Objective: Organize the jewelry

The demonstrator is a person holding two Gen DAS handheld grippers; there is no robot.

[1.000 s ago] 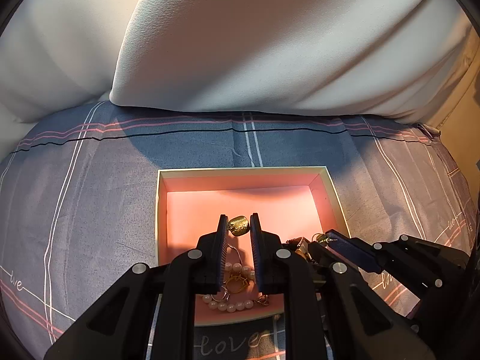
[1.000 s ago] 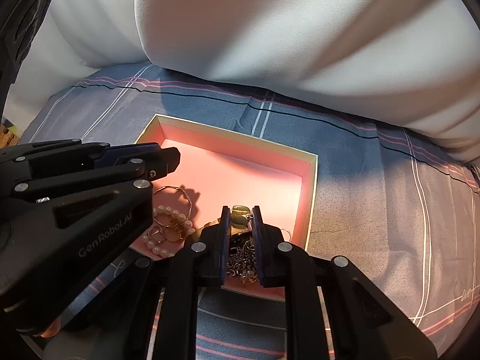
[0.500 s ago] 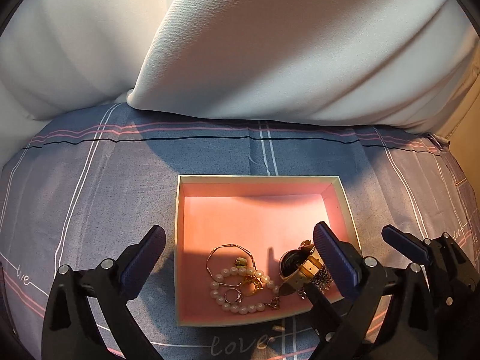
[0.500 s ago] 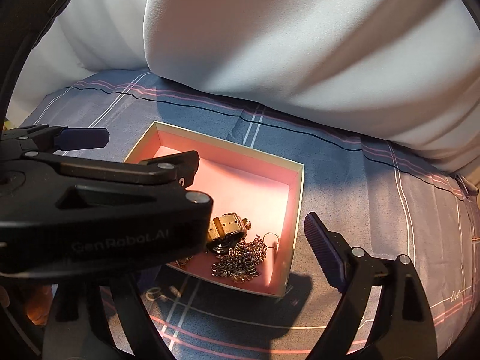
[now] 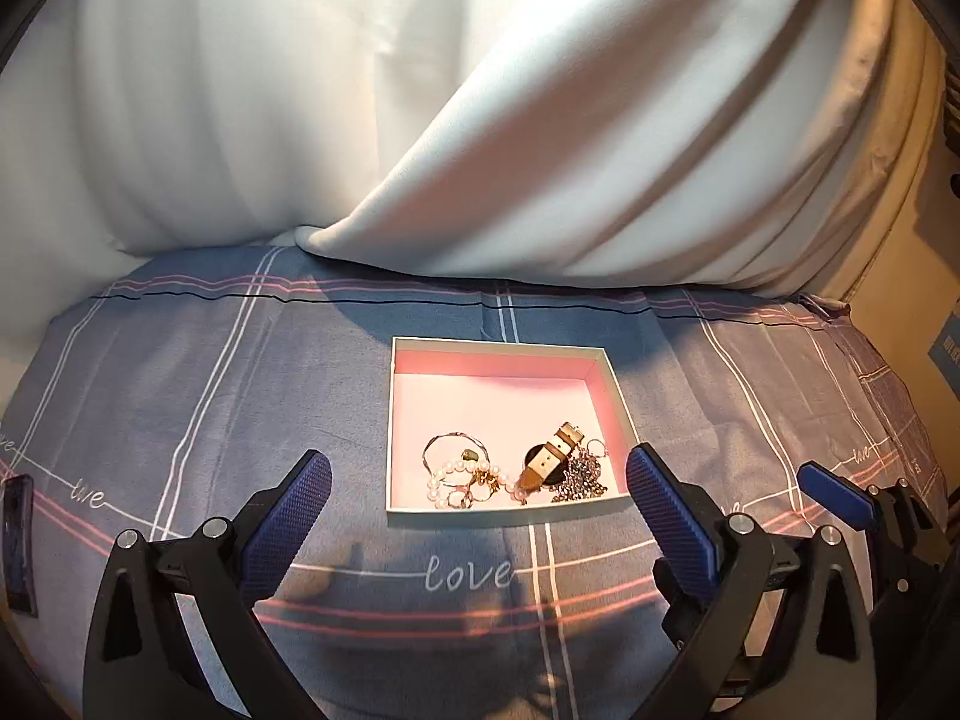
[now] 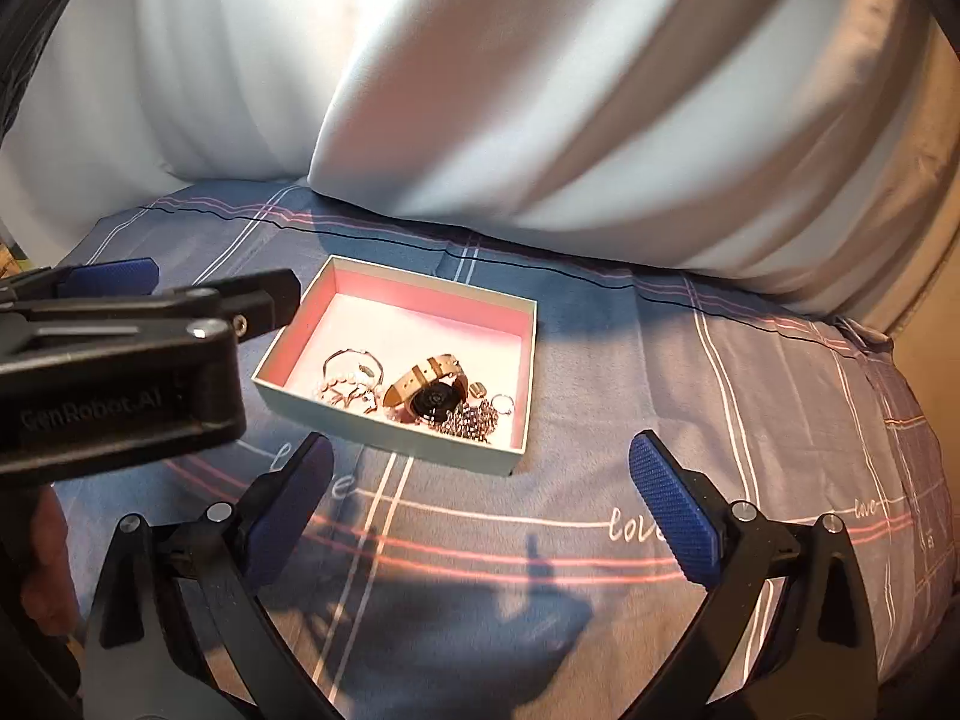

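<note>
A shallow box with a pink inside [image 5: 414, 510] [image 6: 288, 391] lies on the bed. In it lie a thin ring bangle [image 5: 453, 447] [image 6: 351, 360], a pearl bracelet [image 5: 447, 480] [image 6: 342, 390], a watch with a tan strap [image 5: 549, 462] [image 6: 429, 387] and a silver chain [image 5: 582, 477] [image 6: 471, 420]. My left gripper [image 5: 480, 516] is open and empty, held back from the box's near edge. My right gripper [image 6: 480, 498] is open and empty, also on the near side of the box. The left gripper's body [image 6: 120, 360] shows at the left of the right wrist view.
The bedsheet [image 5: 210, 420] [image 6: 720, 420] is blue-grey with white and pink lines and the word "love". White pillows [image 5: 540, 150] [image 6: 540, 120] stand behind the box. A dark flat object [image 5: 15, 546] lies at the far left of the sheet.
Both grippers went from shut inside the box to wide open and have drawn back and up. The jewelry they held now lies in the box.
</note>
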